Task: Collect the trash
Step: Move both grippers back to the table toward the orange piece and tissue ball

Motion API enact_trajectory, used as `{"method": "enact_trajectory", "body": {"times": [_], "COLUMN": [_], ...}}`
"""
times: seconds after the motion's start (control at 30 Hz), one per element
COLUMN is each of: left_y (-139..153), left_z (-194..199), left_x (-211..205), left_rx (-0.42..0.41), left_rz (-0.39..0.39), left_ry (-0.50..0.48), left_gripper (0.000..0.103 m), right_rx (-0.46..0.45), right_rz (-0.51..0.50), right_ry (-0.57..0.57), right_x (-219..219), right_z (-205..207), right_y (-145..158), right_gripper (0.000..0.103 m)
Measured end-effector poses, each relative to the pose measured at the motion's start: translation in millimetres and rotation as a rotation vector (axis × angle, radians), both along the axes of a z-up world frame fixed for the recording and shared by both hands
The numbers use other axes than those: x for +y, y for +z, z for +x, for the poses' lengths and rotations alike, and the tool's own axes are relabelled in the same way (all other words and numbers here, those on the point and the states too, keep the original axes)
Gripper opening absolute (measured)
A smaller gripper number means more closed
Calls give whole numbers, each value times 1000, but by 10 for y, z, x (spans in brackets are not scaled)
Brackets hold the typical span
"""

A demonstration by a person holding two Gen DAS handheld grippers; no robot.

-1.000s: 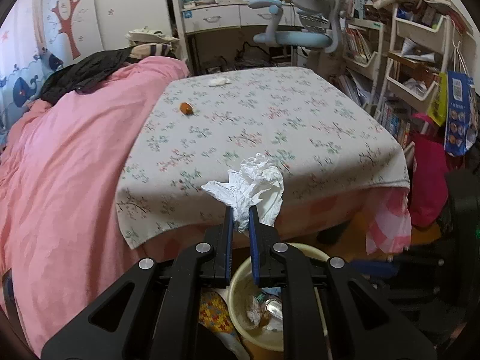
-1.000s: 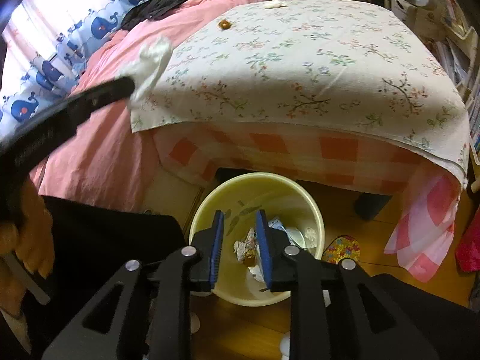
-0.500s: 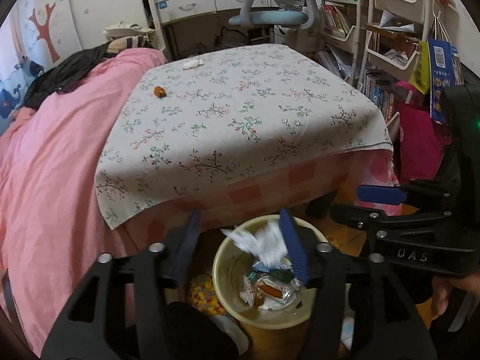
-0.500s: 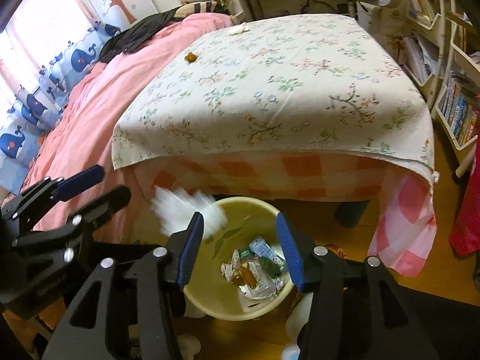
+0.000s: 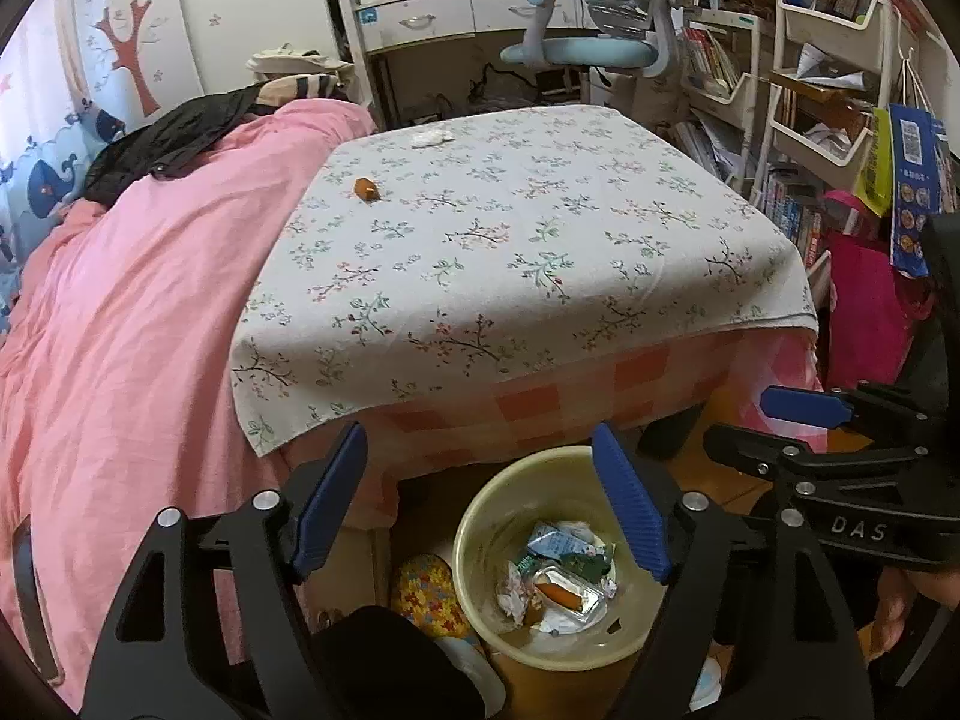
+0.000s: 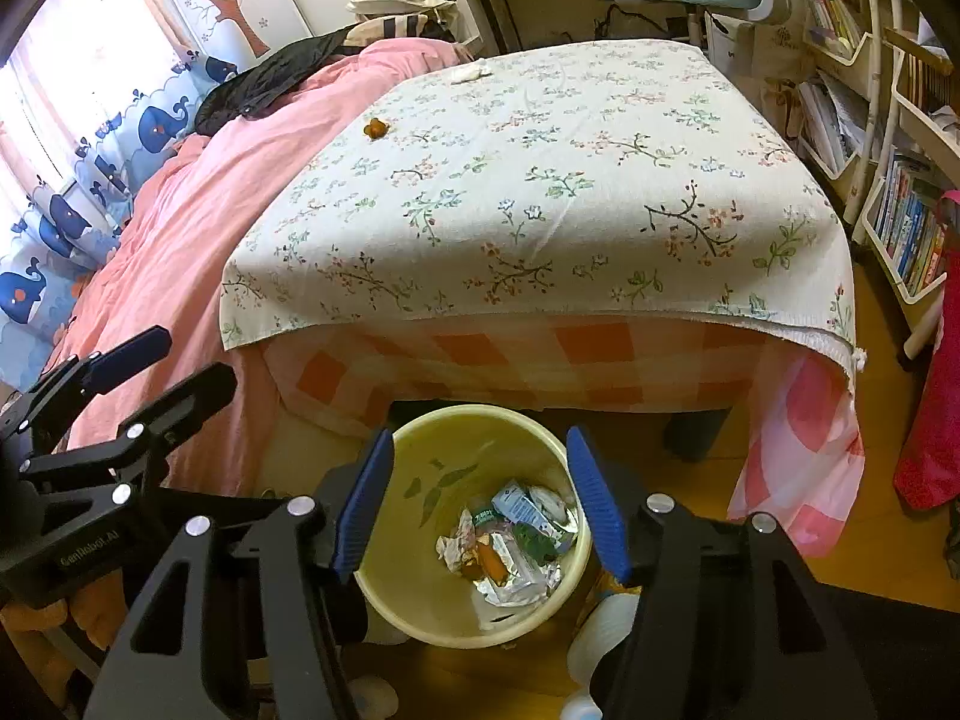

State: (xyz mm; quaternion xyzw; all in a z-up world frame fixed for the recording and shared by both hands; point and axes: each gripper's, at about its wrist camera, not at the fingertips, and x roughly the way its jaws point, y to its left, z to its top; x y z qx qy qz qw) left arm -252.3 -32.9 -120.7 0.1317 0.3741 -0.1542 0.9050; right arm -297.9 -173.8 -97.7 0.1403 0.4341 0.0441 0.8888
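Note:
A pale yellow trash bin (image 5: 480, 516) (image 6: 420, 456) stands on the floor at the table's near edge, holding wrappers and crumpled paper (image 5: 558, 585) (image 6: 510, 540). My left gripper (image 5: 480, 504) is open and empty above the bin. My right gripper (image 6: 480, 498) is open and empty above it too. On the floral tablecloth (image 5: 510, 240) (image 6: 540, 180) lie a small orange scrap (image 5: 365, 188) (image 6: 375, 128) and a white tissue (image 5: 432, 137) (image 6: 469, 72) at the far side.
A pink quilt (image 5: 132, 300) covers the bed left of the table. Shelves with books (image 5: 798, 138) stand right. An office chair (image 5: 600, 48) and desk are behind. A patterned item (image 5: 426, 594) lies beside the bin.
My left gripper opened and let the white tissue fall into the bin. My right gripper opened too. Both grippers pulled back and up a little.

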Motion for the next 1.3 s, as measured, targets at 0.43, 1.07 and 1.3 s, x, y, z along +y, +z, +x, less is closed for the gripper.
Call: {"method": "enact_trajectory", "body": {"times": [0.43, 1.07, 1.3], "left_y": [428, 438, 267], "left_z": [477, 2120, 2780], "left_x": [316, 405, 337], "left_rx": [-101, -35, 18], "left_rz": [-104, -224, -267], "left_ry": [176, 320, 352], "left_gripper": [86, 86, 86], "right_rx": [-125, -165, -172], "right_rz": [-99, -136, -172], "right_ry": [22, 47, 86], "right_x": [18, -67, -30], "right_z": [349, 1771, 2502], "right_y": [459, 681, 718], "right_gripper": [73, 73, 73]}}
